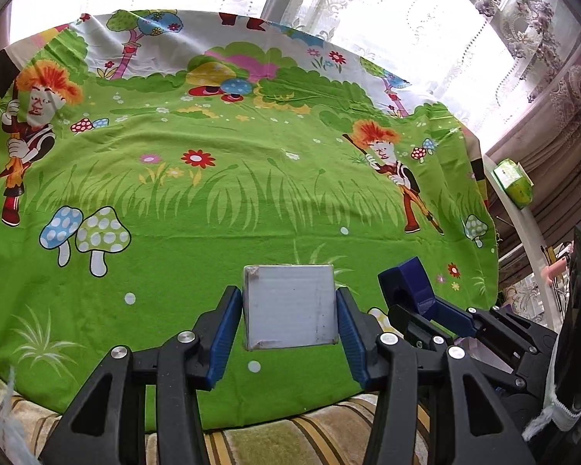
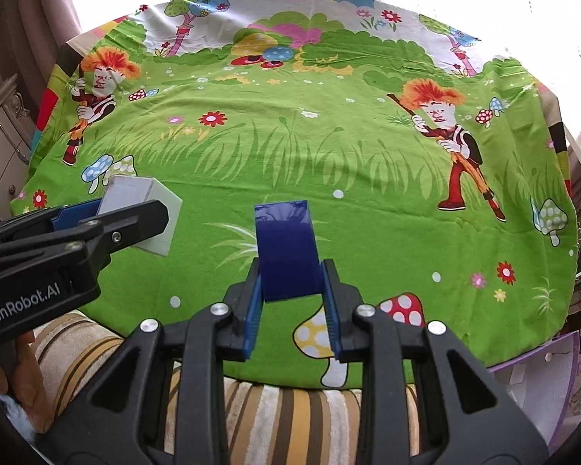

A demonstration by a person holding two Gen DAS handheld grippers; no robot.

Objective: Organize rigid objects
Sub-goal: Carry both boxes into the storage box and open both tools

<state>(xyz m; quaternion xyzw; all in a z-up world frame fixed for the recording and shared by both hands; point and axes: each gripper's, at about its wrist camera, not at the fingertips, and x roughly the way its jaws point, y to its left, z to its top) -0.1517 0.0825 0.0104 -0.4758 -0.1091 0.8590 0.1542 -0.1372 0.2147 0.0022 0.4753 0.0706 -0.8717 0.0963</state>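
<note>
Bright daylight comes through lace curtains (image 1: pixel 368 4) behind a table draped in a green cartoon cloth (image 1: pixel 220 209) printed with mushrooms, flowers and orange-haired figures. Striped fabric (image 2: pixel 282 407) shows below the cloth's near edge, under your two grippers.

Your left gripper (image 1: pixel 289 317) has its blue pads pressed on both sides of a white cube (image 1: pixel 290 306), with the jaws partly apart to fit its width. You hold the cube clear of the cloth, near the middle of the near edge. From the right wrist view the same cube (image 2: pixel 151 209) sticks out past the left gripper (image 2: pixel 108 221) toward the near left corner, tilted, with one pale face turned sideways.

Your right gripper (image 2: pixel 292 290) is clamped on a dark blue block (image 2: pixel 286 248), jaws drawn in close around its lower end. The block stands up and away from the fingers and leans slightly, above the cloth near the middle of the near edge. In the left wrist view that block (image 1: pixel 406 283) shows a rounded notch on its underside, and the right gripper (image 1: pixel 437 310) sits just beside the left one, on its right.

A green carton (image 1: pixel 513 186) stands on a ledge beyond the cloth's right edge.
</note>
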